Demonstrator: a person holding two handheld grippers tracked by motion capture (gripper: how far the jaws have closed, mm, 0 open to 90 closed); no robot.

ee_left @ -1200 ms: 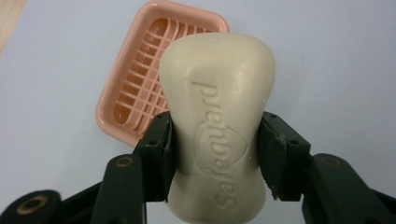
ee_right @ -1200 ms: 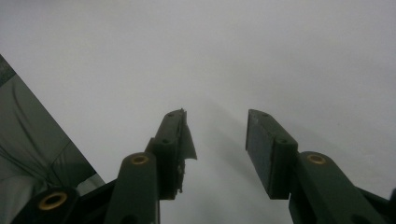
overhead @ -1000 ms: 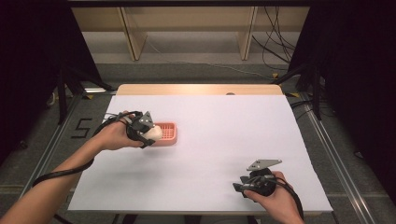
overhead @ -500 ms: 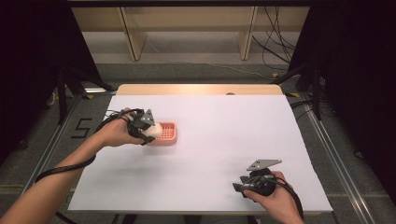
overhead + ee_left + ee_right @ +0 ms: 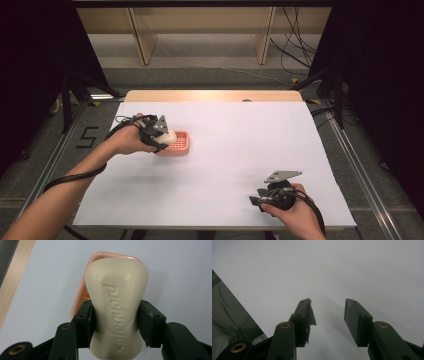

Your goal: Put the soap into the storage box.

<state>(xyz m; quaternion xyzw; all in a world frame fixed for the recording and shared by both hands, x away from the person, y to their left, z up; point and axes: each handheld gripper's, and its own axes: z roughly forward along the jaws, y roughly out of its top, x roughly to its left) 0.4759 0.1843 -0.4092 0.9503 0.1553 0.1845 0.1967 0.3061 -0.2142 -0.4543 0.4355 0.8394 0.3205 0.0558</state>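
Little is changed since the earlier frame: the soap bar is kept clamped between the left gripper's fingers over the pink dish left of centre, not yet released, while the right gripper, lower right, is held open and empty above the bench.

A cream soap bar with embossed lettering hangs lengthwise above a pink slotted soap dish.
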